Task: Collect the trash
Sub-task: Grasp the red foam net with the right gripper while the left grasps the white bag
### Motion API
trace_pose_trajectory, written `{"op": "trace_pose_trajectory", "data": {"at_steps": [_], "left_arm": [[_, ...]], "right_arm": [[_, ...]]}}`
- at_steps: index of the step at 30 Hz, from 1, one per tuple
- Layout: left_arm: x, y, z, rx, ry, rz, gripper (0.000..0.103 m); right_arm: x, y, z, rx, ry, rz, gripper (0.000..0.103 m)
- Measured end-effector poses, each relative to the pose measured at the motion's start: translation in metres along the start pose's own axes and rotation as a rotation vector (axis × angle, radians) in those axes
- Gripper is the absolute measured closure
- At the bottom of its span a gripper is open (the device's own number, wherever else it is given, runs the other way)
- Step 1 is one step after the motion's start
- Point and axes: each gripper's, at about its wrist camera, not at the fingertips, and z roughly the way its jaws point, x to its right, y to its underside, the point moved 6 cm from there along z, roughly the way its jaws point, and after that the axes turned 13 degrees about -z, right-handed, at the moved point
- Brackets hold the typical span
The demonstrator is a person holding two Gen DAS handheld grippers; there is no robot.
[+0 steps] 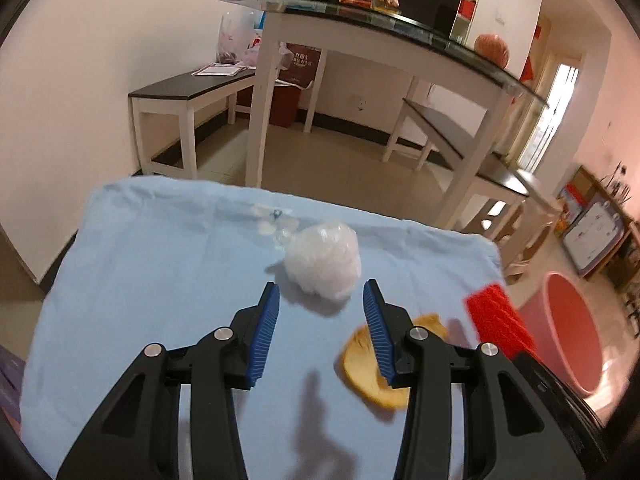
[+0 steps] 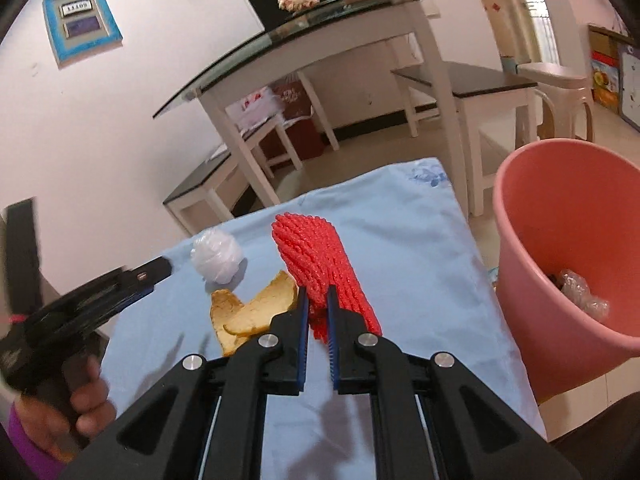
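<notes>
— Blue-padded, both of them. How wide is the left gripper point(image 1: 322, 294)?

— Spread wide, nothing between the pads. The white plastic wad point(image 1: 323, 265) lies on the light blue cloth point(image 1: 160, 280) just ahead of the gap, a little past the fingertips. I cannot tell whether either tip touches it.

— And the right gripper point(image 2: 318, 294)?

— Nearly closed. The pads pinch the near end of the red foam net point(image 2: 320, 264), which runs forward and slightly left from the tips, lying along the cloth.

— The peel?

— Orange peel point(image 2: 250, 316) sits just left of the right gripper's left finger, touching or almost touching it. Seen from the left wrist, the same peel is partly hidden under the left gripper's right-hand finger.

— Where is the bin from the right gripper?

— The pink bucket point(image 2: 560, 280) stands to its right, off the edge of the cloth, with crumpled clear plastic point(image 2: 580, 290) at the bottom.

— Any writing you can read?

— A blue-framed sign point(image 2: 82, 22) on the wall far to the upper left has a small label, too small to read. A dark red bag point(image 1: 300, 66) under the glass table point(image 1: 400, 20) ahead of the left gripper carries pale lettering, also illegible.
</notes>
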Motion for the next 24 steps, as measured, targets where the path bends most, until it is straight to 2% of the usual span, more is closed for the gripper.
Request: {"op": "trace_pose_trajectory", "data": {"at_steps": [7,12,13,14,15,16,17,24], "left_arm": [[0.011,-0.015,0.045,-0.046,-0.048,-0.016,0.059],[0.005,-0.007,0.074,-0.069,-0.137,-0.013,0.059],[0.004,-0.007,0.074,-0.068,-0.133,-0.019,0.059],[0.003,-0.006,0.071,-0.063,-0.124,-0.028,0.067],[0.002,-0.006,0.067,-0.058,-0.116,-0.033,0.070],[0.002,-0.005,0.060,-0.053,-0.108,-0.036,0.078],[0.002,-0.005,0.054,-0.049,-0.103,-0.038,0.081],[-0.007,0.003,0.000,-0.010,-0.072,-0.055,0.085]], "right_arm": [[-0.006,-0.006,-0.009,0.089,0.016,-0.071,0.095],[-0.010,-0.008,-0.008,0.092,-0.001,-0.091,0.095],[-0.011,-0.008,-0.009,0.094,-0.006,-0.092,0.095],[-0.011,-0.008,-0.009,0.097,-0.010,-0.092,0.095],[-0.012,-0.008,-0.009,0.099,-0.013,-0.092,0.095],[-0.012,-0.009,-0.009,0.101,-0.015,-0.092,0.095],[-0.013,-0.008,-0.009,0.102,-0.015,-0.094,0.095],[-0.012,-0.006,-0.008,0.100,-0.015,-0.096,0.095]]}}
